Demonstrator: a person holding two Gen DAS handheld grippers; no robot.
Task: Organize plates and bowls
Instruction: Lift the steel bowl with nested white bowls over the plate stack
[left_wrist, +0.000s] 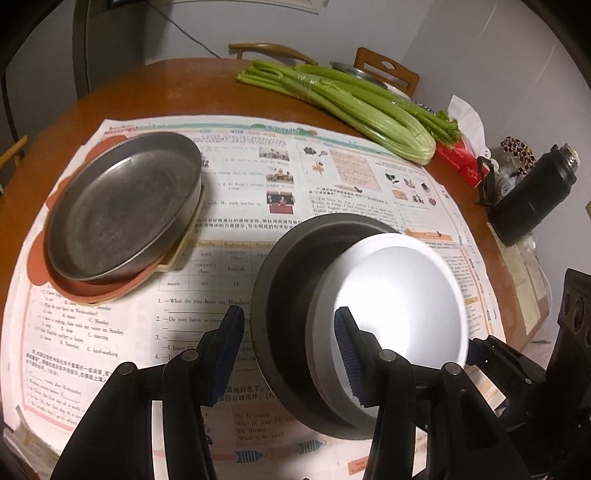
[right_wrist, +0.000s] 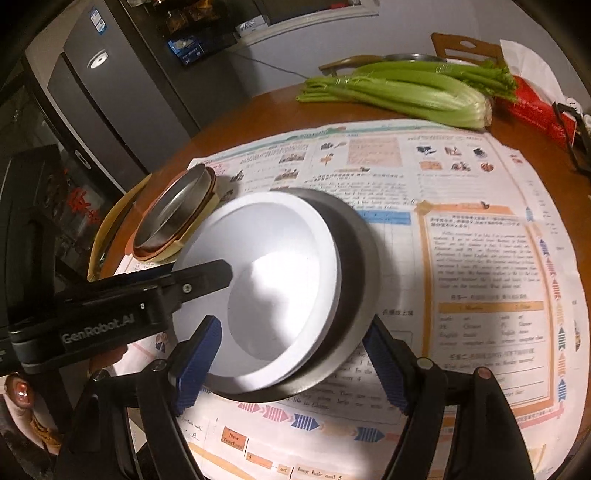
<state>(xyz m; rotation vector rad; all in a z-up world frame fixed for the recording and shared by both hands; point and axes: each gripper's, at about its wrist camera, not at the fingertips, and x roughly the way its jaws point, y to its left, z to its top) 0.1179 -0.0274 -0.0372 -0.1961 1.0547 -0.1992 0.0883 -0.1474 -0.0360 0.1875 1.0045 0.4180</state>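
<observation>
White bowl (left_wrist: 402, 295) sits nested in dark bowl (left_wrist: 288, 295) on the newspaper-covered table (left_wrist: 155, 85). Left gripper (left_wrist: 291, 354) fingers straddle both bowl walls; right gripper (right_wrist: 291, 365) fingers spread around the near rims; contact cannot be confirmed. Metal plate (left_wrist: 122, 206) stack stands left; celery (left_wrist: 354, 107) and black bottle (left_wrist: 532, 199) lie behind

Celery (left_wrist: 354, 107), newspaper (left_wrist: 332, 177), black flask (left_wrist: 532, 199)

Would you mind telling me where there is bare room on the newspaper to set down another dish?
Free: the newspaper between the celery and the grey bowl, and the stretch right of that bowl. Crowded: the left side, where the metal pan sits stacked on trays close beside the white bowl.
</observation>
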